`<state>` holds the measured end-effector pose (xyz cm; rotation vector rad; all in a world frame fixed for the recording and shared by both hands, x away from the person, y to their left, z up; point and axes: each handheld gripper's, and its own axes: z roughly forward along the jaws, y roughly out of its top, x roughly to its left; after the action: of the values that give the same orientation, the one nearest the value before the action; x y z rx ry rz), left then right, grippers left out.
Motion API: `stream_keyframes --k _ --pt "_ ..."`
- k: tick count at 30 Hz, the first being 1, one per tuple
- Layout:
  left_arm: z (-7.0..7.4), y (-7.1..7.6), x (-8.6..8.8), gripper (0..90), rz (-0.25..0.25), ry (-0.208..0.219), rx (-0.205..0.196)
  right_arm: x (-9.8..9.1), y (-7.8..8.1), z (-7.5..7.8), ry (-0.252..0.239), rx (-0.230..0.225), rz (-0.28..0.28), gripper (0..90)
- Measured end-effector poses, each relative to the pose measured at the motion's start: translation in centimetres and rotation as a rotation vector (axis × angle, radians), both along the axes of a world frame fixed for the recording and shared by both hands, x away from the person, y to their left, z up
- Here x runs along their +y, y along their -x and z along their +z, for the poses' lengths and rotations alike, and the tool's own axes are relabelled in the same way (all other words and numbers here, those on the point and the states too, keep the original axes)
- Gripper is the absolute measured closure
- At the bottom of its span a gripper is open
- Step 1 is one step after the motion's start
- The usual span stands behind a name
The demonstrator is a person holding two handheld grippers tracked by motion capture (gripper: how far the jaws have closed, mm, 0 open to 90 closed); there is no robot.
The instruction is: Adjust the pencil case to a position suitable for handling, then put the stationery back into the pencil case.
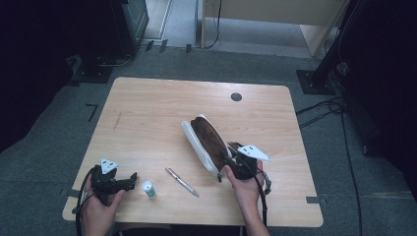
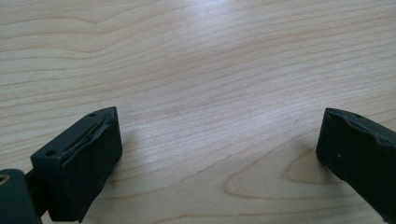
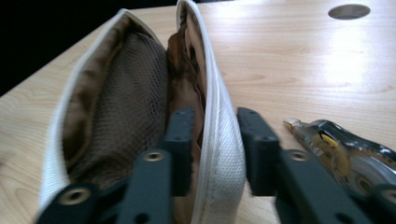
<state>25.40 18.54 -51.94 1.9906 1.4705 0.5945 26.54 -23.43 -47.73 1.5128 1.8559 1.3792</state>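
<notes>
Pouch (image 1: 205, 142) lies open at frame centre; right gripper (image 3: 212, 154) straddles its near wall, jaws narrow, apparently not clamped. Left gripper (image 1: 129, 181) waits wide at lower left. Next: pinch the wall

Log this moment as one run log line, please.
left gripper: open, idle on table | right gripper: jaws astride wall of open pouch | pen, small bottle, correction tape: lying out

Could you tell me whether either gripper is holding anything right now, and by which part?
The right gripper straddles the near wall of the open pouch; a clamp cannot be told. The left gripper holds nothing.
</notes>
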Motion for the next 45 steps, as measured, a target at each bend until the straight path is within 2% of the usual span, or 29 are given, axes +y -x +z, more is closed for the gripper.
stream_keyframes --k 2,4,5,14,16,19,24,25,29,30,33,34,35,40,45 --pt "0.0 0.0 0.0 0.5 0.0 0.0 0.0 -0.2 0.1 0.2 -0.006 -0.016 0.01 52.0" --pt "0.0 0.0 0.0 0.5 -0.001 -0.001 0.0 -0.3 0.2 0.4 -0.005 -0.022 0.004 48.5" --pt "0.0 0.0 0.0 0.5 -0.001 -0.001 0.0 -0.6 0.3 0.8 -0.023 -0.035 0.009 42.2" --pt "0.0 0.0 0.0 0.5 -0.001 -0.001 0.0 -2.8 2.0 3.1 -0.028 -0.06 0.015 27.2" --pt "0.0 0.0 0.0 0.5 -0.001 -0.001 0.0 -3.2 2.3 3.4 -0.033 -0.062 0.015 27.0" --pt "0.0 0.0 0.0 0.5 0.0 -0.001 0.0 -5.0 3.1 4.2 -0.006 -0.083 -0.002 27.5" --pt "0.0 0.0 0.0 0.5 -0.001 -0.001 0.001 -6.8 3.5 4.2 -0.003 -0.08 -0.029 30.0" --pt "0.0 0.0 0.0 0.5 -0.001 -0.001 0.001 -7.7 3.7 4.0 -0.004 -0.072 -0.049 31.8" --pt "0.0 0.0 0.0 0.5 0.0 -0.001 0.0 -8.9 3.8 3.6 0.004 -0.066 -0.076 35.9" --pt "0.0 0.0 0.0 0.4 -0.002 -0.002 0.001 -9.6 3.8 3.1 0.021 -0.06 -0.094 38.2" --pt "0.0 0.0 0.0 0.5 0.0 -0.001 0.0 -10.5 3.6 2.2 0.019 -0.031 -0.105 42.8" --pt "0.0 0.0 0.0 0.4 0.0 -0.001 0.0 -10.5 3.6 2.2 0.019 -0.031 -0.105 42.8" --pt "0.0 0.0 0.0 0.4 -0.001 -0.001 0.0 -10.8 3.5 1.4 0.013 -0.004 -0.094 45.6" --pt "0.0 0.0 0.0 0.5 0.0 0.0 0.0 -10.4 2.5 -0.3 0.039 0.045 -0.06 47.0" --pt "0.0 0.0 0.0 0.5 -0.001 -0.002 0.001 -9.9 1.6 -1.2 0.048 0.058 -0.044 47.6"
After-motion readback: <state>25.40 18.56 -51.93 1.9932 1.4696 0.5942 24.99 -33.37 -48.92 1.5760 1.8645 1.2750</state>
